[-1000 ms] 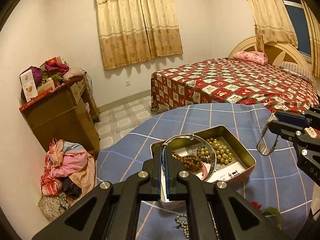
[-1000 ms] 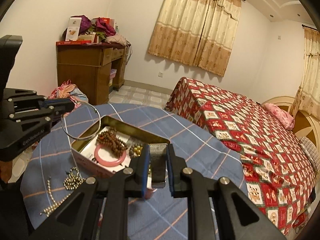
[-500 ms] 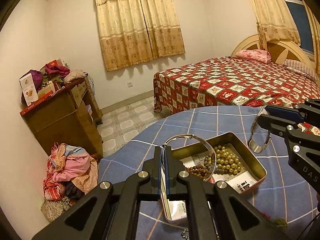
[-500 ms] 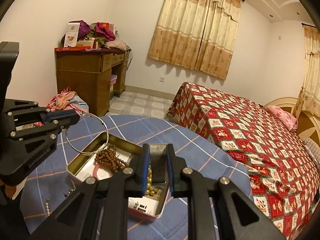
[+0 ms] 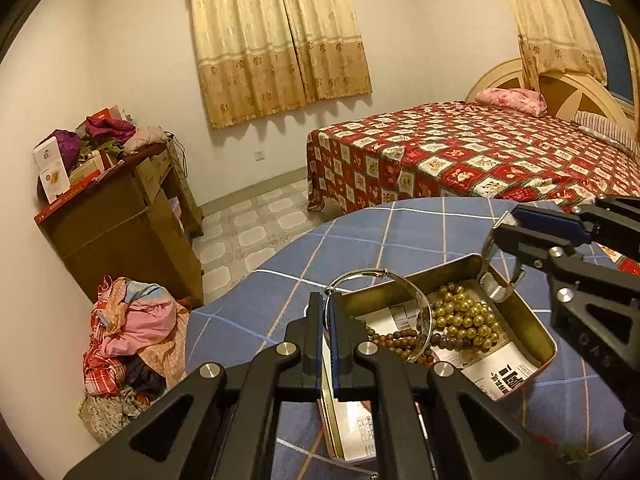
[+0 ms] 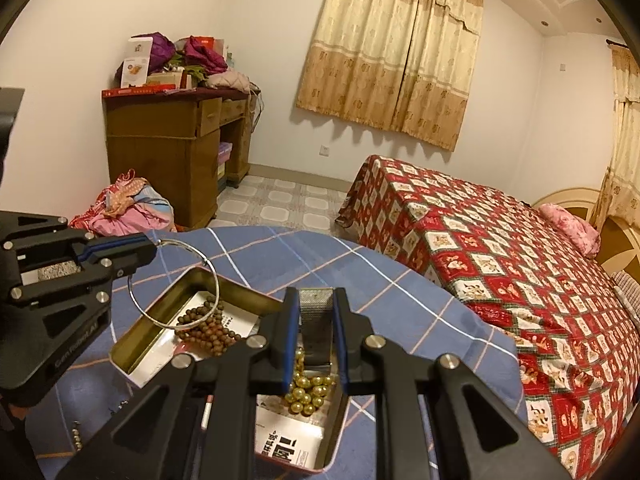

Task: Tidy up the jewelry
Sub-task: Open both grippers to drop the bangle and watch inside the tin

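While both hand-held grippers hang over the tin (image 5: 516, 304), each one carries something that can slip. The left hand-held gripper (image 5: 327, 312) has its jaws pressed together on the thin wire of a silver bangle (image 5: 416, 308), and this ring hangs over the near part of the tin, above the brown bead bracelet (image 6: 208, 330). Such a thin, round wire gives the pads very little to hold, so I judge it can turn or slide out if the hand tilts. The right hand-held gripper (image 6: 316, 320) stands narrow, closed on a silver mesh cuff (image 6: 316, 326), just above the gold pearl beads (image 5: 466, 318). If it lets go from this height, the cuff may hit the tin's wall and jump out onto the bench (image 6: 400, 304).

Another risk, in my opinion, is that the two tools are near each other over one small tin; a careless move can knock the bangle against the cuff, or push the tin along the blue checked cloth, because it looks light.

Some loose beads (image 6: 76, 436) also lie on the cloth beside the tin, at the left in the right wrist view. I cannot tell what kind they are. Printed paper lines the bottom of the tin. Further away, a bed (image 6: 500, 248) with a red cover, a wooden cabinet (image 5: 120, 240) and a heap of clothes (image 5: 132, 332) on the floor stand well apart and do not block anything.
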Demonstrator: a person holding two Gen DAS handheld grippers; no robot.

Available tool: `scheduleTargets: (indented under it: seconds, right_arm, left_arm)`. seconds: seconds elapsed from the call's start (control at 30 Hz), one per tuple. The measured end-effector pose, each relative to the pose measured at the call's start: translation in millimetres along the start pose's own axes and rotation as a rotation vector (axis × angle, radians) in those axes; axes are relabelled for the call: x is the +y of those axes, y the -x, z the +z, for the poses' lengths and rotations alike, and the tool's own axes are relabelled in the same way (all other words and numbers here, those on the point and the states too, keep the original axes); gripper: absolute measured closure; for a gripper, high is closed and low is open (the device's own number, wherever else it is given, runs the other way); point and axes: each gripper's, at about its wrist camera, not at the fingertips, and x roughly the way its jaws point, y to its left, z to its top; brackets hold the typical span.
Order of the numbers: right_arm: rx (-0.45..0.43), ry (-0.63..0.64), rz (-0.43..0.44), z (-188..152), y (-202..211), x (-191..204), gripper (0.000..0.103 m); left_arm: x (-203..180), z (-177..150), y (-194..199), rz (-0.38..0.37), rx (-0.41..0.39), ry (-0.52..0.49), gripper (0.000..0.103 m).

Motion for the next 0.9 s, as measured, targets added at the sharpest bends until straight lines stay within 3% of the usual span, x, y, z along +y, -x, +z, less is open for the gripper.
scheduleTargets:
  seconds: [0.77,0.8,0.83,0.87,0.9]
  right_arm:
    - [0.104,-0.013,0.031,-19,-41,-2,0.082]
    - [0.107,-0.016,0.026,-20,-41,-3,0.082]
    - [0.11,-0.022,0.023,-21,-40,-3,0.077]
    - [0.112,-0.029,0.018,-21,-40,-5,0.065]
    - [0.111,-0.039,0.01,-23,-37,-7,0.059]
  left_arm:
    - [-7,-16,-33,-0.008,0.076,-0.028,0.096]
    - [-6,-16,-33,-0.012,0.082,-0.028,0.09]
    - [-6,-17,-33,-0.008,0.083,-0.025,0.077]
    - [-5,-18,-31,-0.003,0.079,-0.022,0.067]
    - [-4,-19,-28,0.011,0.068,-0.018,0.043]
